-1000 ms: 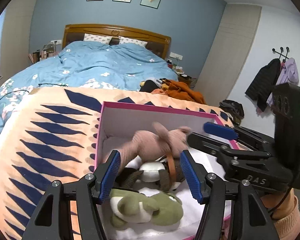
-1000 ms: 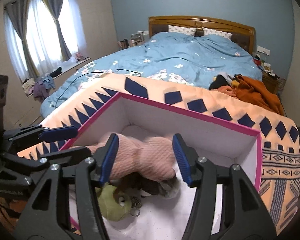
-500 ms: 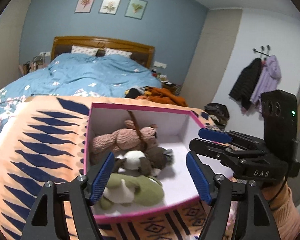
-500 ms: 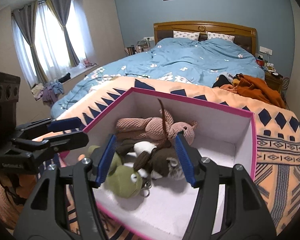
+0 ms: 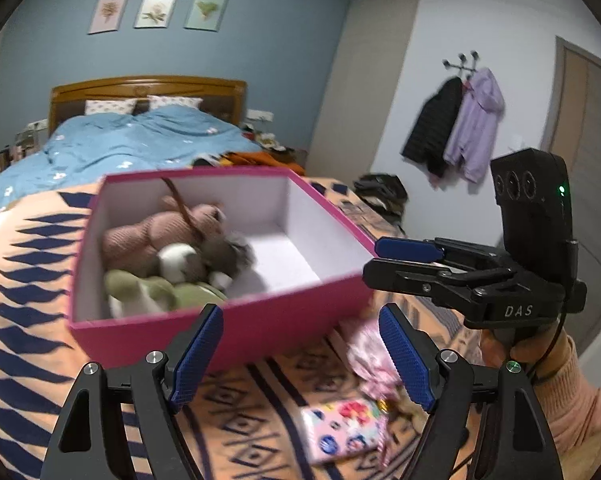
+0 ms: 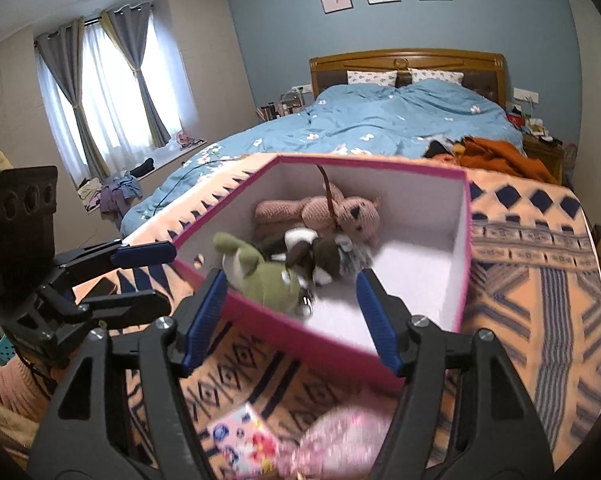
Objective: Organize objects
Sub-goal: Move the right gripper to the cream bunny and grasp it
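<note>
A pink box [image 5: 252, 328] [image 6: 340, 354] with a white inside stands on an orange patterned blanket [image 5: 28, 280]. In it lie a pink plush bear [image 5: 152, 236] [image 6: 320, 212], a brown-and-white plush [image 5: 188, 260] [image 6: 312, 252] and a green plush [image 5: 160, 292] [image 6: 260, 276]. My left gripper [image 5: 300, 354] [image 6: 140, 276] hangs before the box's near wall, its jaws opening with nothing between them. My right gripper [image 6: 290, 316] [image 5: 404, 256] is at the box's near corner, its jaws also opening and empty. A pink sticker booklet [image 5: 344, 428] [image 6: 244, 444] and a pink fluffy thing [image 5: 372, 360] [image 6: 340, 432] lie on the blanket below the grippers.
Behind the box is a bed with a blue duvet [image 5: 140, 140] [image 6: 380, 120] and orange clothes [image 6: 496, 152] on it. Coats [image 5: 460, 120] hang on the right wall. A curtained window [image 6: 112, 92] with clothes on its sill is at the left.
Both grippers have drawn back from the box and their jaws have widened. The pink bear that was between them now lies in the box. The booklet and the fluffy thing have come into view.
</note>
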A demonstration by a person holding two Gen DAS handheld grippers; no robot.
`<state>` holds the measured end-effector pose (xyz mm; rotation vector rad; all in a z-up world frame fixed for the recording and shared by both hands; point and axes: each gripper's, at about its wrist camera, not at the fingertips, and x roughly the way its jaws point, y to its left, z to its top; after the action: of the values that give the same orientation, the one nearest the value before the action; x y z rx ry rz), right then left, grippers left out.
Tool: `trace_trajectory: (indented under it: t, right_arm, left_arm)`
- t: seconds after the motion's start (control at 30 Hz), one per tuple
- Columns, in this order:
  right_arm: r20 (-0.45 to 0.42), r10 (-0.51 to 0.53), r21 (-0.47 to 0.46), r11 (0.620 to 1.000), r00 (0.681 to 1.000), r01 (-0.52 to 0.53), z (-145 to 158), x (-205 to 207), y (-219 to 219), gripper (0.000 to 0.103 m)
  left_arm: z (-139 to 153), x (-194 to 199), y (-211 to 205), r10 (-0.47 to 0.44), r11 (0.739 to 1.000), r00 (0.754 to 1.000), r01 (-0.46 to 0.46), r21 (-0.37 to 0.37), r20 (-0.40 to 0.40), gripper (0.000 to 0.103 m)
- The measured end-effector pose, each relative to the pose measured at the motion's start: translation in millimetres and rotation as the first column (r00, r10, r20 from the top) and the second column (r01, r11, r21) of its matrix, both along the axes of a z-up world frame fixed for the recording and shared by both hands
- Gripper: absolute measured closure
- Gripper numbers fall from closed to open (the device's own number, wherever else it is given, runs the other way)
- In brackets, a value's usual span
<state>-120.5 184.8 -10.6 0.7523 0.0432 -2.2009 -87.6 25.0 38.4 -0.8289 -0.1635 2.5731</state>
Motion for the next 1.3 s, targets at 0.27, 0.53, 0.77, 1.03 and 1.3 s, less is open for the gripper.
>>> trace_trajectory:
  t: [0.27, 0.53, 0.77, 1.03, 1.3]
  right_arm:
    - [0.084, -0.077, 0.017, 0.997, 0.994, 0.076, -35.4, 19.4, 41.4, 0.035]
    - [0.167, -0.155, 0.022, 0.988, 0.974, 0.153, -65.0, 31.4, 73.6, 0.034]
    - [0.23, -0.17, 0.05, 0.985, 0.958, 0.163, -91.3, 45.0, 86.1, 0.034]
    - [0.266, -0.167, 0.068, 0.986, 0.949, 0.154, -110.9, 46.1, 78.8, 0.04]
    - [0.294, -0.151, 0.029, 0.988, 0.944, 0.149, -118.3, 44.0, 77.9, 0.061]
  left_arm:
    - [-31.2, 7.8, 40.1, -0.093, 0.995, 0.993, 0.096, -0.036, 0.077, 0.021]
    - [-55.4, 11.3, 71.9, -0.143, 0.983, 0.978, 0.158, -0.093, 0.148, 0.021]
    - [-73.6, 4.0, 82.4, -0.108, 0.981, 0.973, 0.137, -0.136, 0.203, 0.028]
    - [-80.4, -5.7, 64.3, -0.025, 0.989, 0.969, 0.059, -0.132, 0.246, 0.038]
    - [-79.2, -7.3, 46.4, 0.006, 0.996, 0.962, 0.018, -0.083, 0.273, 0.038]
